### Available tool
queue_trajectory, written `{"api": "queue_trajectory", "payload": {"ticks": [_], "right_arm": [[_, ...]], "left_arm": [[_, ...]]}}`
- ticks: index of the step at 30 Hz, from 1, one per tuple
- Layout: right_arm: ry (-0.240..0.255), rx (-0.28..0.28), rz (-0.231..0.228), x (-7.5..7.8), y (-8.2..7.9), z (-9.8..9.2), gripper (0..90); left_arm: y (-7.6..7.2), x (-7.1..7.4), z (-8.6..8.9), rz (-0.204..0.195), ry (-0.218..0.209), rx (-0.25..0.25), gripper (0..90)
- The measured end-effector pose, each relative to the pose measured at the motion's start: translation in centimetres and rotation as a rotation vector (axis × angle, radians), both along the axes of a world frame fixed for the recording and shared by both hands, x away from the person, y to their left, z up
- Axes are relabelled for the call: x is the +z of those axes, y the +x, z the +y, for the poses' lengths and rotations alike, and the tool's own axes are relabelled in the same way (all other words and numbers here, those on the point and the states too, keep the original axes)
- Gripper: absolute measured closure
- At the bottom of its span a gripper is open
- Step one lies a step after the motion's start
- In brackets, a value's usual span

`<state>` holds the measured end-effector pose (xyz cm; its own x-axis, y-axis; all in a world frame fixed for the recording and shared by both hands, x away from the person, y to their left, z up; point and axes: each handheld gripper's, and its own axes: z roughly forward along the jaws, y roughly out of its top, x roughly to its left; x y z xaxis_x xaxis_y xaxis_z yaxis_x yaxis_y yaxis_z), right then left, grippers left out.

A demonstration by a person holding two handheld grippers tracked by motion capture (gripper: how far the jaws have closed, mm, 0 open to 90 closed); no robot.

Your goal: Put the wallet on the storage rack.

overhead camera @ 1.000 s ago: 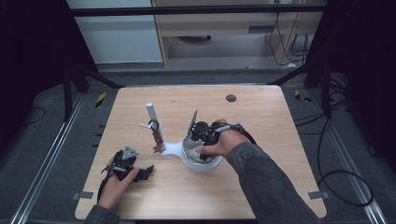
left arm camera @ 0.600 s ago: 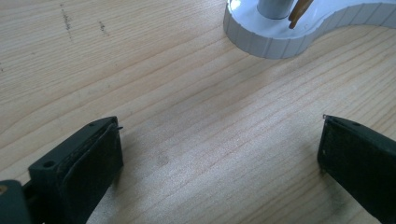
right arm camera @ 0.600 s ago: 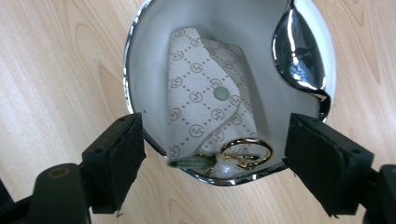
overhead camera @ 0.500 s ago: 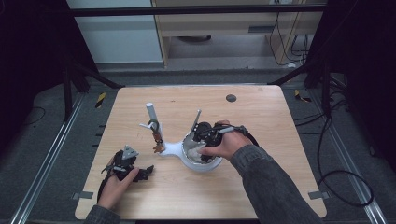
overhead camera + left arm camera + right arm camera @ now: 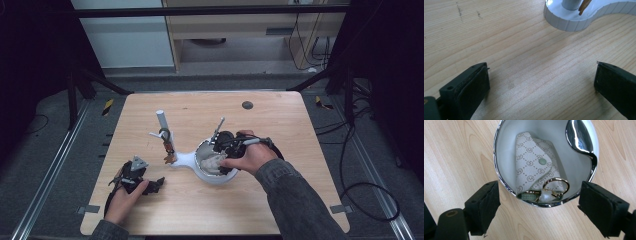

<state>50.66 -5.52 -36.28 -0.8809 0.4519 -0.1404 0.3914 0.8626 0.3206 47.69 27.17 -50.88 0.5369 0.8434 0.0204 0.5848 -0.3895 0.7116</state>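
Your right gripper point(image 5: 539, 207) hangs over the round white bowl with the chrome rim point(image 5: 499, 173); its jaws have just been opening and stand apart on either side of the bowl's near edge, pressing on nothing. In the high view your right hand point(image 5: 248, 156) covers much of that gripper and the bowl's far side, so from there the bowl's contents are hard to make out. The right gripper view shows them plainly: a beige patterned fabric key pouch with a green snap button point(image 5: 534, 173) lies inside the bowl, its gold key ring point(image 5: 556, 187) toward the near rim, and a small pale charm on the ring is too blurred to name. The bowl joins a white stand with an upright white post point(image 5: 162, 122); a small brown thing hangs from the post, unclear in shape. Your left gripper point(image 5: 541, 82) rests low over the light wooden table point(image 5: 519, 50) near the stand's foot, jaws wide and holding nothing; the stand is cut off at the top of the left gripper view.
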Motion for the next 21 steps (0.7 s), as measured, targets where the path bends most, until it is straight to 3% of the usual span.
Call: {"api": "queue_trajectory", "payload": {"ticks": [11, 21], "right_arm": [[0.071, -0.035, -0.034, 0.3, -0.5, -1.9, 10.3], [0.106, -0.07, -0.056, 0.3, -0.7, -3.4, 9.2]], "left_arm": [[0.0, 0.0, 0.0, 0.001, -0.001, 0.001, 0.0], [0.0, 0.0, 0.0, 0.002, 0.001, -0.001, 0.0]]}}
